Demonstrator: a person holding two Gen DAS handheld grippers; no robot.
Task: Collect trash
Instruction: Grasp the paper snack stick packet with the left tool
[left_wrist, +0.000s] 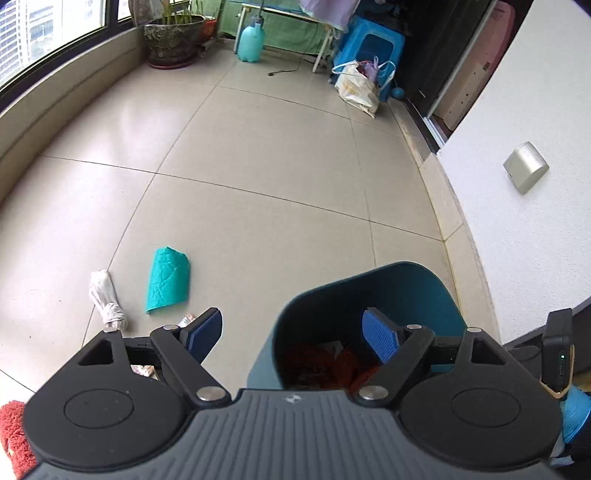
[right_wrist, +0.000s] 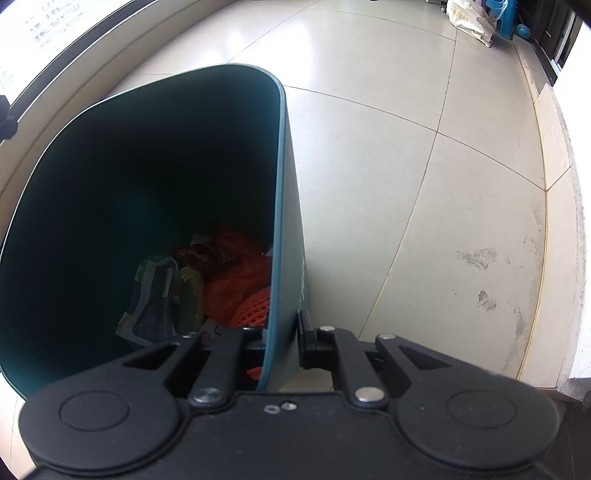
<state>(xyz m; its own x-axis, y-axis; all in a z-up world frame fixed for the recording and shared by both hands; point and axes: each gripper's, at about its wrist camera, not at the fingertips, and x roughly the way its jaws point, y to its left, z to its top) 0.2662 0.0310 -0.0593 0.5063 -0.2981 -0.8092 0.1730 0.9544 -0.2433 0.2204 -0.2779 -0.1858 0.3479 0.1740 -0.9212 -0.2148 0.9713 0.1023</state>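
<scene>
A teal trash bin (left_wrist: 413, 295) stands on the tiled floor; it also fills the right wrist view (right_wrist: 284, 192). Inside lie orange netting (right_wrist: 243, 288) and a snack wrapper (right_wrist: 155, 299). My right gripper (right_wrist: 282, 339) is shut on the bin's near wall, one finger inside, one outside. My left gripper (left_wrist: 291, 334) is open and empty above the bin's left rim. On the floor to its left lie a crumpled teal paper (left_wrist: 168, 280), a white crumpled wrapper (left_wrist: 107, 299) and small scraps (left_wrist: 184, 320).
A red mat corner (left_wrist: 13, 435) lies at lower left. A white wall (left_wrist: 517, 221) with a metal box (left_wrist: 524, 171) rises on the right. At the far end stand a potted plant (left_wrist: 171, 37), a teal sprayer (left_wrist: 251, 38), a blue stool (left_wrist: 369, 44) and a shopping bag (left_wrist: 358, 86).
</scene>
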